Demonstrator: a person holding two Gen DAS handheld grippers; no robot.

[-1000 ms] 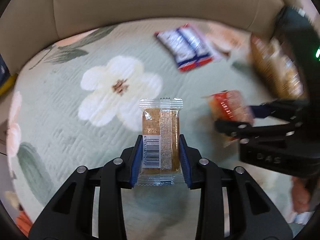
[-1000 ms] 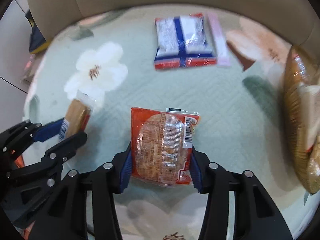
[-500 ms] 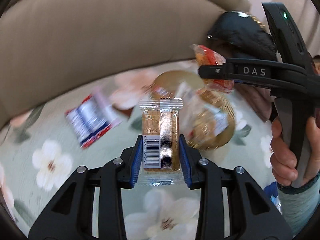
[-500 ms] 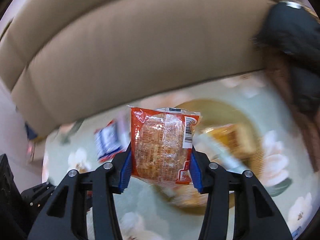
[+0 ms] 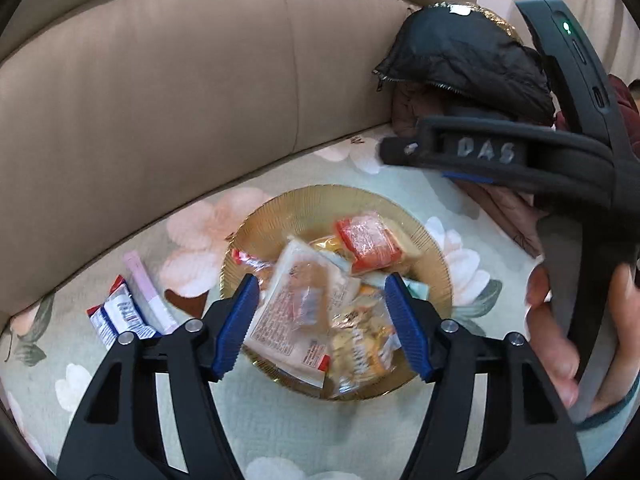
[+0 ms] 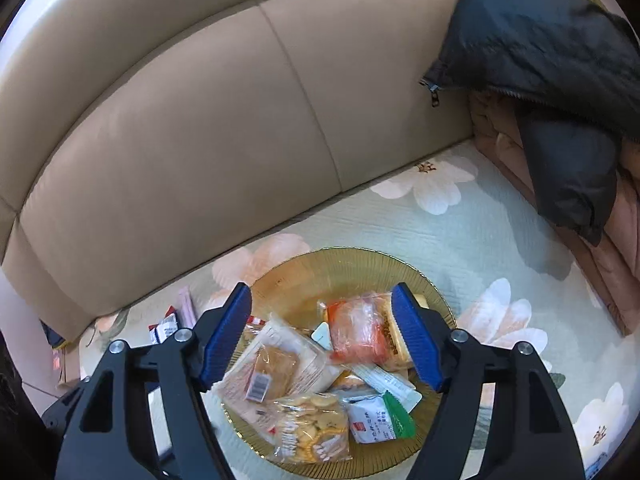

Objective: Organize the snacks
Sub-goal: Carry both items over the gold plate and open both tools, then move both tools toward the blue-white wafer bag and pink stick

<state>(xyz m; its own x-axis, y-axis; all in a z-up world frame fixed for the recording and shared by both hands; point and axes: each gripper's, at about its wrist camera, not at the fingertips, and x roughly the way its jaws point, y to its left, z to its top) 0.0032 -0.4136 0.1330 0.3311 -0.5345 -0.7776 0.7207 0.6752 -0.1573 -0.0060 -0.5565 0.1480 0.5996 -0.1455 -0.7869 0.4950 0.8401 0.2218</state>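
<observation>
While both claws, left gripper (image 5: 322,326) and right gripper (image 6: 322,336), gape empty over the full bowl (image 5: 256,228), 2 packets, the blue-white packet (image 5: 118,318) and the pink stick (image 5: 146,290), remain outside.

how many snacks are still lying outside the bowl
2 in view: a blue-and-white packet and a pink stick pack, side by side on the floral cover left of the gold bowl. Others may be hidden behind the grippers.

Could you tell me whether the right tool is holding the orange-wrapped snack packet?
No, the right tool is open and empty, and the orange-wrapped snack packet lies in the ribbed amber glass plate.
</observation>
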